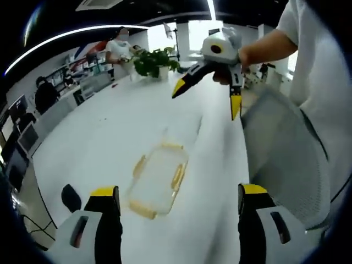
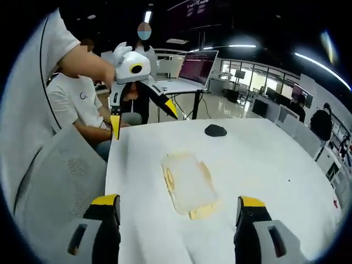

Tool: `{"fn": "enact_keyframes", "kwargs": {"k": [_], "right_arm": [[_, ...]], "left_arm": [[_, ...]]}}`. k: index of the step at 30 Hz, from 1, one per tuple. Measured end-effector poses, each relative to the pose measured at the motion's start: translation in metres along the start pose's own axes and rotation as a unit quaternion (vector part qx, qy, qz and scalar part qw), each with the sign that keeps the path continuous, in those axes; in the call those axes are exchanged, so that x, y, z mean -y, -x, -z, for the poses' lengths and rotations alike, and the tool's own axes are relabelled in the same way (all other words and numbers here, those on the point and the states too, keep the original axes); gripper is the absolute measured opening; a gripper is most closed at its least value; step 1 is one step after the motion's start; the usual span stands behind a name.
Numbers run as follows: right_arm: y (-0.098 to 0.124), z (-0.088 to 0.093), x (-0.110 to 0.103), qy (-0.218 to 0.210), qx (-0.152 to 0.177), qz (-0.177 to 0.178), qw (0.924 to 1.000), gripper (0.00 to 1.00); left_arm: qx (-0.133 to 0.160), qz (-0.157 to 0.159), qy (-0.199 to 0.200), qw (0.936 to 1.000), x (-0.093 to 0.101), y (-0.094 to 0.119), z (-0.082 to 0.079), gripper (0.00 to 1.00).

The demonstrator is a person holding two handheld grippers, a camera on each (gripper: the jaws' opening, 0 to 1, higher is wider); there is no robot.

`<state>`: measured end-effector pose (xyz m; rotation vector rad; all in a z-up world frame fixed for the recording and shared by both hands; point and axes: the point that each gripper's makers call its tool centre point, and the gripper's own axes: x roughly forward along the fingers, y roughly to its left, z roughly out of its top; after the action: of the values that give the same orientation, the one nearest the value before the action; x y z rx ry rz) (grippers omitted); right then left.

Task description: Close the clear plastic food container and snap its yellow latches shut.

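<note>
Both views are looking down from opposite sides, fairly near, sharing the clear yellow-latched plastic container (image 1: 158, 180) (image 2: 188, 183) on the white bench (image 1: 110, 137) (image 2: 264, 159).

white-bodied left gripper (image 1: 179, 201) and right gripper (image 2: 180, 212) with black, yellow-tipped fingers (image 1: 104, 192); person's white short sleeve (image 1: 300, 19).

One clear container (image 1: 158, 179), two tongs (image 1: 175, 199) (image 2: 175, 202), one black object (image 2: 215, 130), one plant (image 1: 155, 61)

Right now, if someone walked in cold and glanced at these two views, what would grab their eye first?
The clear food container with yellow latches lies alone on the white table, between both grippers and touched by neither. Next, the right gripper hangs above the table's far side in the left gripper view, its yellow-tipped fingers spread wide. The left gripper does likewise in the right gripper view.
</note>
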<state>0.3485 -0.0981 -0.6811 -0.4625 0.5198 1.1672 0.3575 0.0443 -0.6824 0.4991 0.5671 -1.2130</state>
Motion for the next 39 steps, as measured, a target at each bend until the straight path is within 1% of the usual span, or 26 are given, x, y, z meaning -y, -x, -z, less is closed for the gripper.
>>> {"fn": "enact_keyframes", "kwargs": {"k": [6, 9, 12, 17, 22, 23, 24, 26, 27, 31, 32, 33, 37, 39], "right_arm": [[-0.009, 0.007, 0.013, 0.011, -0.017, -0.002, 0.9998, 0.82], [-0.013, 0.007, 0.020, 0.017, -0.024, -0.002, 0.9996, 0.81], [-0.016, 0.005, 0.028, 0.038, -0.037, -0.007, 0.9986, 0.79], [-0.021, 0.002, 0.041, 0.051, -0.051, -0.012, 0.9973, 0.76], [-0.029, 0.005, 0.045, 0.051, -0.061, -0.022, 0.9966, 0.74], [-0.031, 0.006, 0.046, 0.054, -0.062, -0.024, 0.9963, 0.73], [-0.033, 0.010, 0.048, 0.066, -0.071, -0.026, 0.9949, 0.72], [-0.036, 0.011, 0.048, 0.064, -0.073, -0.030, 0.9948, 0.70], [-0.037, 0.013, 0.048, 0.062, -0.077, -0.034, 0.9945, 0.69], [-0.043, 0.026, 0.048, 0.063, -0.104, -0.046, 0.9915, 0.67], [-0.045, 0.029, 0.048, 0.070, -0.112, -0.048, 0.9901, 0.66], [-0.046, 0.031, 0.049, 0.077, -0.116, -0.049, 0.9891, 0.65], [-0.052, 0.035, 0.048, 0.081, -0.124, -0.059, 0.9873, 0.62], [-0.055, 0.037, 0.048, 0.086, -0.128, -0.064, 0.9859, 0.60]], "left_arm": [[-0.019, 0.009, -0.016, 0.9997, -0.013, -0.006, 0.008, 0.84], [-0.028, 0.013, -0.024, 0.9992, -0.017, -0.009, 0.012, 0.83], [-0.047, 0.021, -0.039, 0.9979, -0.021, -0.013, 0.020, 0.82], [-0.057, 0.026, -0.042, 0.9972, -0.030, -0.018, 0.024, 0.80], [-0.067, 0.034, -0.051, 0.9959, -0.035, -0.023, 0.026, 0.80], [-0.071, 0.044, -0.051, 0.9952, -0.034, -0.024, 0.028, 0.80], [-0.076, 0.046, -0.055, 0.9945, -0.035, -0.025, 0.029, 0.80], [-0.089, 0.050, -0.067, 0.9925, -0.038, -0.027, 0.033, 0.80], [-0.090, 0.051, -0.067, 0.9923, -0.038, -0.029, 0.034, 0.79], [-0.105, 0.062, -0.079, 0.9894, -0.041, -0.035, 0.040, 0.77], [-0.108, 0.062, -0.083, 0.9887, -0.042, -0.036, 0.041, 0.77], [-0.114, 0.063, -0.090, 0.9875, -0.044, -0.037, 0.043, 0.77], [-0.121, 0.071, -0.107, 0.9843, -0.046, -0.042, 0.046, 0.74], [-0.125, 0.074, -0.108, 0.9834, -0.047, -0.044, 0.048, 0.73]]}}
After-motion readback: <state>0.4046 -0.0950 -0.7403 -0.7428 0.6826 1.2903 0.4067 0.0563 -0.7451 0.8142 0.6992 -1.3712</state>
